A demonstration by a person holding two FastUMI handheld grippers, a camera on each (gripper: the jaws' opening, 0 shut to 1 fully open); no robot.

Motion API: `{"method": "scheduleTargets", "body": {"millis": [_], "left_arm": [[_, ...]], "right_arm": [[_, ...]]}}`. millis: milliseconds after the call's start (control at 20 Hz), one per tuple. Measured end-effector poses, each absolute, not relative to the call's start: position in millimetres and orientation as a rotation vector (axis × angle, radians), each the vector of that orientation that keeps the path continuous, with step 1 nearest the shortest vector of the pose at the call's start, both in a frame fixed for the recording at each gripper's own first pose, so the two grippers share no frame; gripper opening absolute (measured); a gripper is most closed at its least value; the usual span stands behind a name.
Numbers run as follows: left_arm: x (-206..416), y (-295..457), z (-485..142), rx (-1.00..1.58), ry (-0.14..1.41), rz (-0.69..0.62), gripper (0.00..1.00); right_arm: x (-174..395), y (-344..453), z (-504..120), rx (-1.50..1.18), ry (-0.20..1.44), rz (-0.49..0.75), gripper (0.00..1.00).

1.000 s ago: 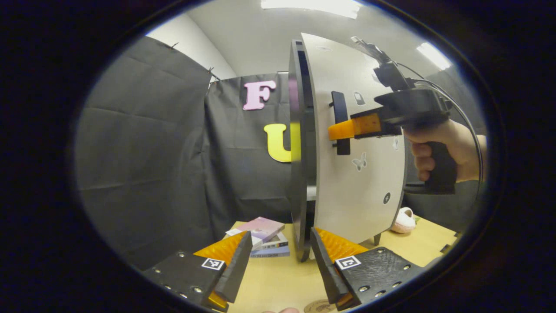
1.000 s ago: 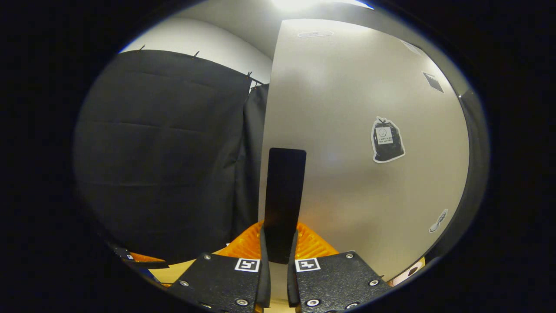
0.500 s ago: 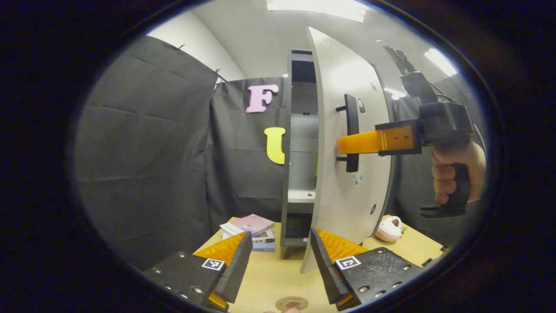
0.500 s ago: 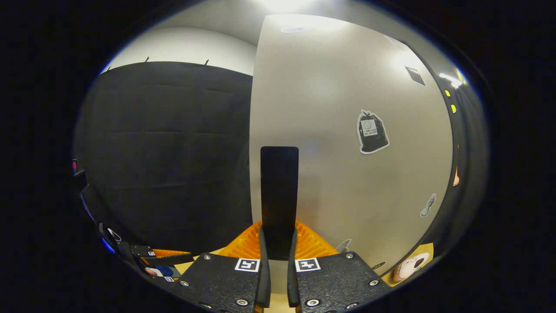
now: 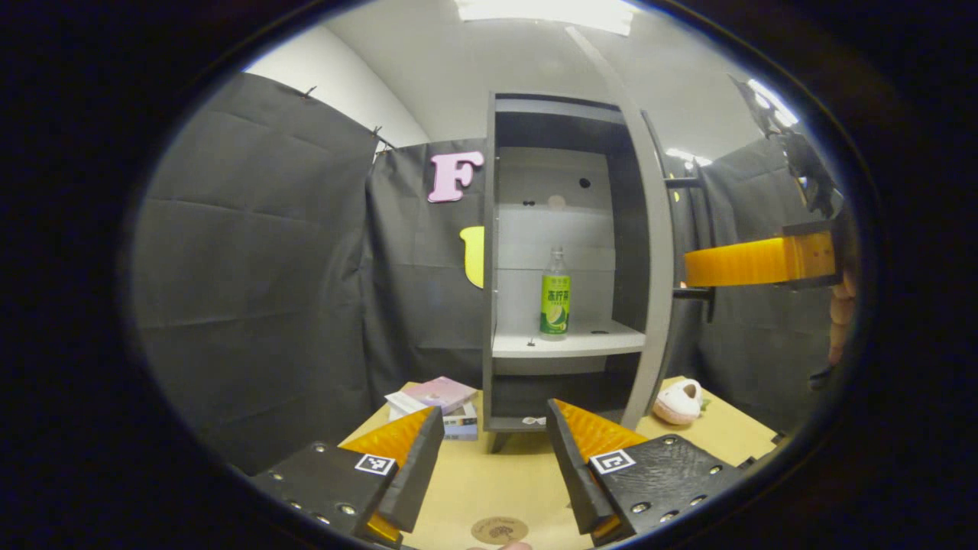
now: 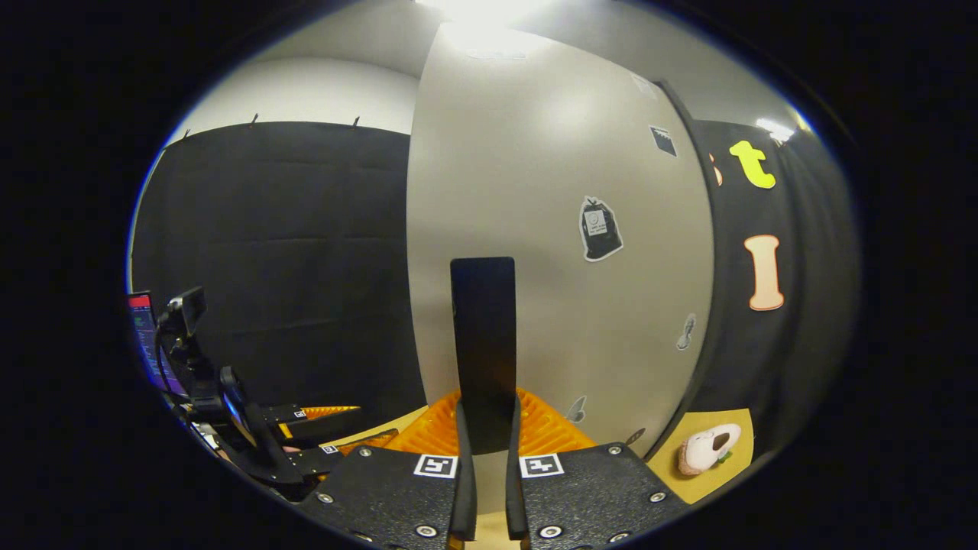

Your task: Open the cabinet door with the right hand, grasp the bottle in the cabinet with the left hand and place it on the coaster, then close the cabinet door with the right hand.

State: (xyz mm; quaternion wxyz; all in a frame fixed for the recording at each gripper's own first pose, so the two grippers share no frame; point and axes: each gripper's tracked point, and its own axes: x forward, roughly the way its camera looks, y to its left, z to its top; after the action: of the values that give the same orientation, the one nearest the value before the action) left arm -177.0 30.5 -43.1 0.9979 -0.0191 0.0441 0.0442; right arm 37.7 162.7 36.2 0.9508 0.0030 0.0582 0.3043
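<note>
With the cabinet door [image 6: 535, 229] swung open and its handle [image 6: 483, 344] clamped by the right gripper [image 6: 485, 458], the bottle [image 5: 555, 294] is left upright on the shelf [image 5: 569, 340], ungrasped by the wide-open left gripper [image 5: 489, 466], the coaster [image 5: 499, 529] unfilled.

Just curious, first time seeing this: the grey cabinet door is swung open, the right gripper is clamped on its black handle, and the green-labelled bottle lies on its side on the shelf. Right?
Nearly. The green-labelled clear plastic bottle stands upright on the pale shelf, as the left gripper view shows. The rest holds: the grey cabinet door is open, and the right gripper is shut on its black handle.
</note>
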Motion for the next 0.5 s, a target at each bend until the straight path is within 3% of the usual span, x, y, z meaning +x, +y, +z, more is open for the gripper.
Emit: {"method": "scheduleTargets", "body": {"millis": [150,250,500], "left_arm": [[-173,11,-44,-0.063,0.098,0.069,0.8],[-168,-2,-46,-0.059,0.107,0.066,0.73],[-146,-47,-35,-0.002,0.093,-0.002,0.77]], "right_arm": [[33,150,37,0.013,0.131,0.56,0.15],[33,144,37,0.013,0.128,0.527,0.15],[30,128,37,0.022,0.114,0.456,0.19]]}}
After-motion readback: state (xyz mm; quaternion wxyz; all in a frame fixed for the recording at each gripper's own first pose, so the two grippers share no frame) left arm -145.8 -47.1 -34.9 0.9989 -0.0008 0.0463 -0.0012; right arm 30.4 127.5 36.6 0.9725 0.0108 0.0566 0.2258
